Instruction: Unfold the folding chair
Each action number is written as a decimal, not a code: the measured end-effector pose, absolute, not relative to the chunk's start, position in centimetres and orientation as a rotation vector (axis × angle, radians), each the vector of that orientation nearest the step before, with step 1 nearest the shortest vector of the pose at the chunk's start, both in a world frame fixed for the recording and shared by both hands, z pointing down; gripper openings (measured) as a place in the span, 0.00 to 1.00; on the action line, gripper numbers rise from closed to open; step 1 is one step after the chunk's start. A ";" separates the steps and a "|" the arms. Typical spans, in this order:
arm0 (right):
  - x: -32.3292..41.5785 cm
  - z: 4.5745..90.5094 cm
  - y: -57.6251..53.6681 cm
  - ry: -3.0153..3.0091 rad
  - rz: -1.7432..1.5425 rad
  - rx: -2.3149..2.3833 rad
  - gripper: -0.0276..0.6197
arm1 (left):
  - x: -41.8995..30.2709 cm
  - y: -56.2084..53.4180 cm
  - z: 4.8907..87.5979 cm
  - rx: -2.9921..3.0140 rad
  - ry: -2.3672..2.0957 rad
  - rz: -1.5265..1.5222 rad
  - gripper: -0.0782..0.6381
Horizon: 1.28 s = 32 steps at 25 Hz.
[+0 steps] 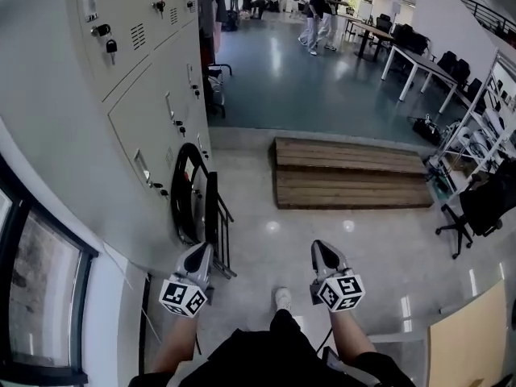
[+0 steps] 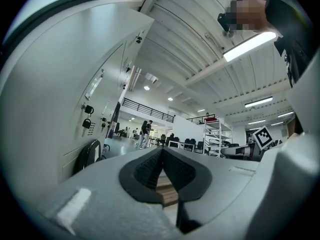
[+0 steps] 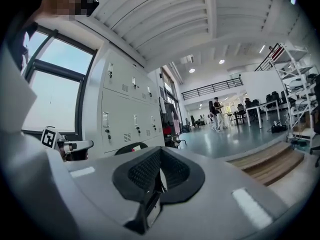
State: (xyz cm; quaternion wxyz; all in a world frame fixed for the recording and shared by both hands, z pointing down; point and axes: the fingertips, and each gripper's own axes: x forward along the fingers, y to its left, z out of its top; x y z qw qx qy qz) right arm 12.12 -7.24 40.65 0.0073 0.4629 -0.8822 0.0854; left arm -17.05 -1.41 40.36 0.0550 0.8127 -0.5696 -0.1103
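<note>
Against the grey lockers the folding chair leans folded flat (nothing begun, all unfolding left), near the left gripper and right gripper, both clenched on nothing.

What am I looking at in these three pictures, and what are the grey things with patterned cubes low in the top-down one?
There is no robot here. A person holds a hand-held claw in each hand. The head view comes from a camera on the person's head, looking down at the left claw and the right claw. The cubes with square markers are part of the claws. The other two pictures come from cameras riding on each claw, looking along its jaws. Both claws are shut and hold nothing. The chair leans folded against the lockers, just ahead of the left claw, not gripped. A wooden step lies further ahead.
</note>
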 end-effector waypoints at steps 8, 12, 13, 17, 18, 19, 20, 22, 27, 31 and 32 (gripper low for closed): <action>9.1 40.8 -19.4 -2.873 0.269 1.271 0.05 | -19.4 -9.1 39.7 2.383 -1.938 -0.333 0.11; 8.2 39.5 -26.1 -2.940 0.249 1.150 0.05 | -19.3 -13.6 38.6 2.305 -2.059 -0.366 0.11; 8.0 39.2 -27.8 -2.954 0.236 1.116 0.05 | -19.1 -14.8 38.4 2.290 -2.086 -0.369 0.11; 6.1 39.1 -33.5 -3.007 0.259 0.980 0.05 | -19.1 -18.3 38.1 2.209 -2.195 -0.356 0.11; 5.6 39.1 -34.4 -3.023 0.269 0.934 0.05 | -19.2 -18.8 38.2 2.185 -2.222 -0.346 0.11; 4.9 39.2 -35.2 -3.037 0.273 0.886 0.05 | -19.3 -19.3 38.4 2.161 -2.248 -0.334 0.11; 4.2 39.2 -35.9 -3.047 0.276 0.841 0.05 | -19.4 -19.6 38.5 2.137 -2.274 -0.318 0.11; 2.3 39.6 -37.2 -3.061 0.290 0.760 0.05 | -20.0 -20.2 38.8 2.088 -2.323 -0.283 0.11; -3.6 40.5 -37.4 -3.078 0.343 0.577 0.05 | -22.3 -19.8 39.4 1.995 -2.390 -0.191 0.11; -8.5 41.2 -36.3 -3.072 0.395 0.470 0.05 | -24.8 -18.2 39.4 1.911 -2.452 -0.164 0.11; -9.6 41.4 -36.1 -3.068 0.415 0.452 0.05 | -25.5 -17.7 39.5 1.887 -2.465 -0.155 0.11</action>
